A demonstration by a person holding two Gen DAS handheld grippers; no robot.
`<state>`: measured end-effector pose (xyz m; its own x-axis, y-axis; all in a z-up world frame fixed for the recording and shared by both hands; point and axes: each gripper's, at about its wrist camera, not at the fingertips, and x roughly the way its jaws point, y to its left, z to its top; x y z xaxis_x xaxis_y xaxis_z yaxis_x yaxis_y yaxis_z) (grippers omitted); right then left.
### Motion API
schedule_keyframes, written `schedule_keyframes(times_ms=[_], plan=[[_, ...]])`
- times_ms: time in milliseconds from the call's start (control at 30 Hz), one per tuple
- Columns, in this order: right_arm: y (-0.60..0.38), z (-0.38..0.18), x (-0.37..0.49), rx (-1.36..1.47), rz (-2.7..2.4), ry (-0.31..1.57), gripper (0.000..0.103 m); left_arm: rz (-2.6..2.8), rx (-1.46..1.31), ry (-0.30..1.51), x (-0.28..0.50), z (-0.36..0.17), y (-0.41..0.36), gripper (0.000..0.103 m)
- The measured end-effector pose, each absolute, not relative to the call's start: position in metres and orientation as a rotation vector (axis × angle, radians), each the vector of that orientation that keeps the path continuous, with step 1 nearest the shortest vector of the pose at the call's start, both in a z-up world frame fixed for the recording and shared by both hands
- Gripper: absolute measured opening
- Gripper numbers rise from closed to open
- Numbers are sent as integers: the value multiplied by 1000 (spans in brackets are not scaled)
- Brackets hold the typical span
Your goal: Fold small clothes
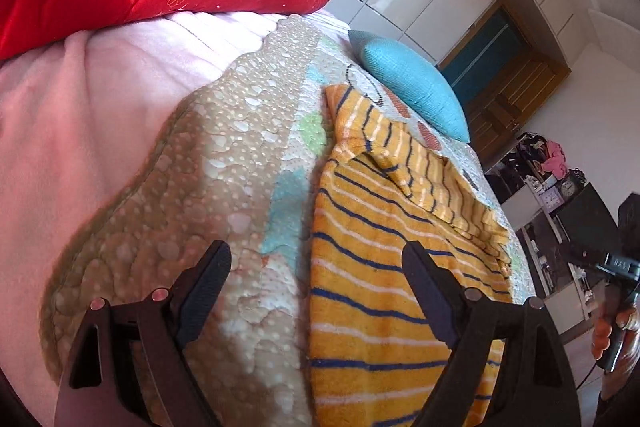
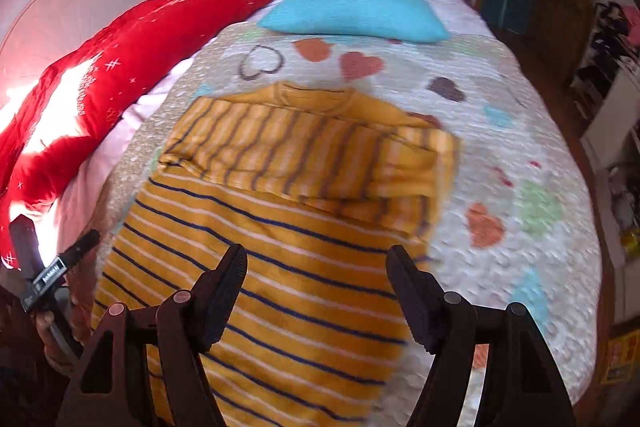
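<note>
Yellow striped shirt [image 2: 280, 227] flat on bed quilt [image 2: 500, 147], sleeves folded across chest, collar at far end. Left gripper [image 1: 316, 267] jaws wide apart, empty, above shirt's left edge. Right gripper [image 2: 316, 271] jaws apart, empty, over shirt's near half. Blue pillow [image 2: 356, 9] far; red cushion [image 2: 132, 67] left.

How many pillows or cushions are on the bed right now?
2. A big red embroidered pillow lies along the bed's left edge, and a small turquoise knit cushion sits at the far end, beyond the yellow striped shirt. More may lie outside both views.
</note>
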<state>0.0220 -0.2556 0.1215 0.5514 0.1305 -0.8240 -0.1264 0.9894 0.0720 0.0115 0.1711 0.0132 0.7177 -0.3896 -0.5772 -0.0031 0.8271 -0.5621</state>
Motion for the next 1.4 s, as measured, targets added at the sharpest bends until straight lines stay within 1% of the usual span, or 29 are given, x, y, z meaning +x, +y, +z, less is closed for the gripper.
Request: schedule_keyframes(times_ms=[67, 133, 233, 367, 433, 533, 567, 667, 733, 867, 1000, 1067, 1167, 1200, 1233, 1267, 1300, 1400], plan=[[-300, 125, -12, 54, 120, 977, 79, -276, -611, 764, -1, 11, 167, 86], [-330, 115, -40, 110, 122, 985, 81, -321, -642, 798, -12, 9, 162, 86], [-347, 74, -70, 244, 189, 1025, 81, -336, -597, 823, -27, 16, 151, 86], [-333, 7, -87, 446, 312, 1052, 81, -344, -644, 898, -36, 13, 149, 86], [-320, -14, -92, 495, 349, 1043, 83, -349, -665, 932, -44, 10, 147, 85], [-313, -18, -100, 517, 380, 964, 84, -369, -665, 961, -60, 10, 141, 75], [-314, -20, -103, 562, 415, 953, 84, -373, -659, 966, -66, 10, 137, 74], [-308, -33, -110, 688, 507, 939, 84, -384, -665, 989, -86, 5, 129, 74], [-305, -38, -119, 712, 536, 915, 83, -394, -711, 1025, -97, -6, 124, 74], [-296, -63, -137, 846, 646, 950, 84, -394, -674, 1017, -115, -10, 112, 74], [-279, -84, -145, 890, 683, 994, 83, -390, -648, 1023, -114, -11, 108, 74], [-272, -87, -145, 890, 672, 990, 83, -393, -668, 1029, -109, -12, 109, 76], [-265, -87, -142, 884, 639, 980, 82, -380, -694, 1038, -102, -14, 109, 76], [-263, -88, -142, 883, 622, 983, 74, -364, -707, 1039, -102, -14, 110, 74], [-263, -89, -143, 872, 592, 997, 65, -331, -704, 1044, -103, -14, 110, 58], [-265, -90, -143, 851, 559, 1017, 38, -279, -674, 1054, -104, -13, 112, 25], [-267, -90, -144, 844, 543, 1030, 19, -231, -638, 1072, -104, -12, 112, 9], [-273, -88, -149, 897, 566, 1005, 15, -247, -708, 1078, -106, -12, 121, 8]])
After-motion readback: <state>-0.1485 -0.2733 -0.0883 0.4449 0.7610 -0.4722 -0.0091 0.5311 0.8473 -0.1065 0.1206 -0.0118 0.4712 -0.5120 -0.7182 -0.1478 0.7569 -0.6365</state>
